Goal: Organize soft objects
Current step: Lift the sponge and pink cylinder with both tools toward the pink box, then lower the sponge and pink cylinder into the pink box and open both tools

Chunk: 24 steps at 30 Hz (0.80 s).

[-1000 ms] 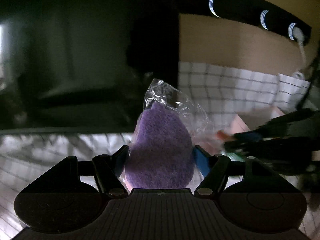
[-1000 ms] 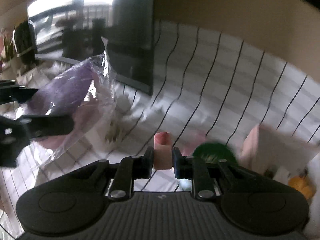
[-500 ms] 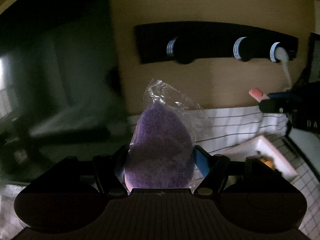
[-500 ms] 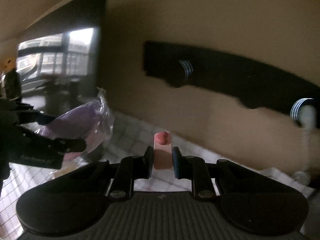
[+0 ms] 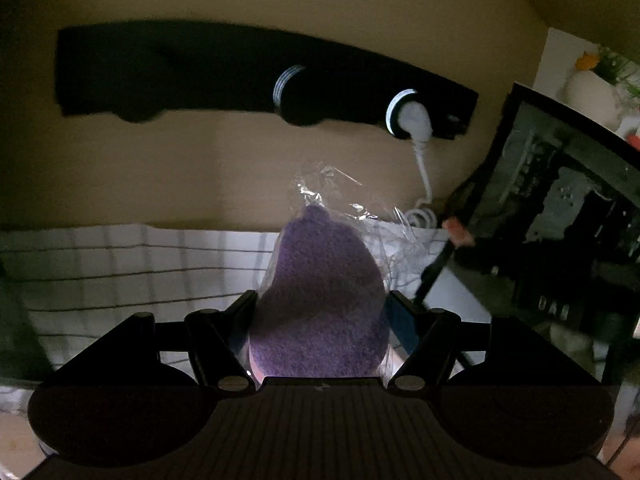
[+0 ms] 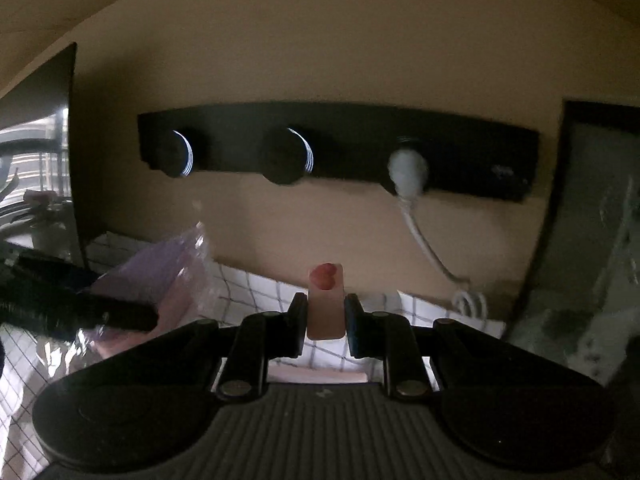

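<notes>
My left gripper [image 5: 320,316] is shut on a purple teardrop sponge [image 5: 320,300] wrapped in crinkled clear plastic, held up in the air facing the wall. It also shows at the left of the right wrist view [image 6: 160,272], between the left gripper's black fingers [image 6: 80,312]. My right gripper [image 6: 326,312] is shut on a small pale pink block [image 6: 326,304] with a red heart on its tip. That block shows faintly at the right of the left wrist view [image 5: 458,232].
A white cloth with a dark grid [image 5: 120,268] covers the table below. A black wall strip [image 6: 340,148] holds round sockets and a white plug with a cable [image 6: 416,216]. A dark glass cabinet [image 5: 560,220] stands at the right.
Both grippers have lifted and swung to the right toward the wall, each still holding its object. The table items seen a second ago have dropped out of view.
</notes>
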Each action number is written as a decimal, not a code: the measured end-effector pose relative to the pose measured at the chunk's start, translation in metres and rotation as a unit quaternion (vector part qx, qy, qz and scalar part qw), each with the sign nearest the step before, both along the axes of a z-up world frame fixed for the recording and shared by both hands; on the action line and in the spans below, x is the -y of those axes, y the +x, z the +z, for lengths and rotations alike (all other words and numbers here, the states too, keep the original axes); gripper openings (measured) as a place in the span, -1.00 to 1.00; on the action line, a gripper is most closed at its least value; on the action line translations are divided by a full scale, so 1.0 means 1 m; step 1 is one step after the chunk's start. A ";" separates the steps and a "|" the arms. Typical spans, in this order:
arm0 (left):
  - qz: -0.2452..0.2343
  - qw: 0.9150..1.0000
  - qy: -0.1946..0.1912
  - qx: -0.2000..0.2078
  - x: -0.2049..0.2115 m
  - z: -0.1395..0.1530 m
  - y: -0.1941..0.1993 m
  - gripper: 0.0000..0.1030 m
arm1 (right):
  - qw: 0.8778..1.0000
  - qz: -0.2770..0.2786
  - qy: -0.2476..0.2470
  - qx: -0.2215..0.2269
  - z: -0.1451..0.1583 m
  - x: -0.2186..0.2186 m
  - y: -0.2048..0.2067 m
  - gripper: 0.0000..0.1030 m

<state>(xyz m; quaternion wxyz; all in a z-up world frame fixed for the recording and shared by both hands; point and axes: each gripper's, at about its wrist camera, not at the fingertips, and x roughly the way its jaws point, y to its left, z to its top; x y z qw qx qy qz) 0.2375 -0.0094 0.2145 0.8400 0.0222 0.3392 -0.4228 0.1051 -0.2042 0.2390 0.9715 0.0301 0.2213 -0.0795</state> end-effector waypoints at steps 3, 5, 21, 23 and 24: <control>-0.009 0.999 0.025 -0.022 0.026 -0.021 0.008 0.46 | 1.000 -0.007 0.016 -0.009 -0.016 0.012 -0.001 -0.62; -0.016 0.998 0.053 -0.035 0.041 -0.043 0.009 0.46 | 0.999 -0.009 0.030 -0.016 -0.029 0.020 -0.001 -0.62; -0.007 0.991 0.082 -0.104 0.065 -0.144 0.036 0.49 | 0.988 0.049 0.039 -0.141 -0.152 0.000 0.020 -0.62; -0.024 0.991 0.090 -0.093 0.066 -0.143 0.029 0.52 | 0.986 0.049 0.043 -0.152 -0.160 -0.003 0.023 -0.62; -0.025 0.991 0.103 -0.079 0.068 -0.143 0.025 0.50 | 0.985 0.048 0.044 -0.158 -0.163 -0.004 0.024 -0.62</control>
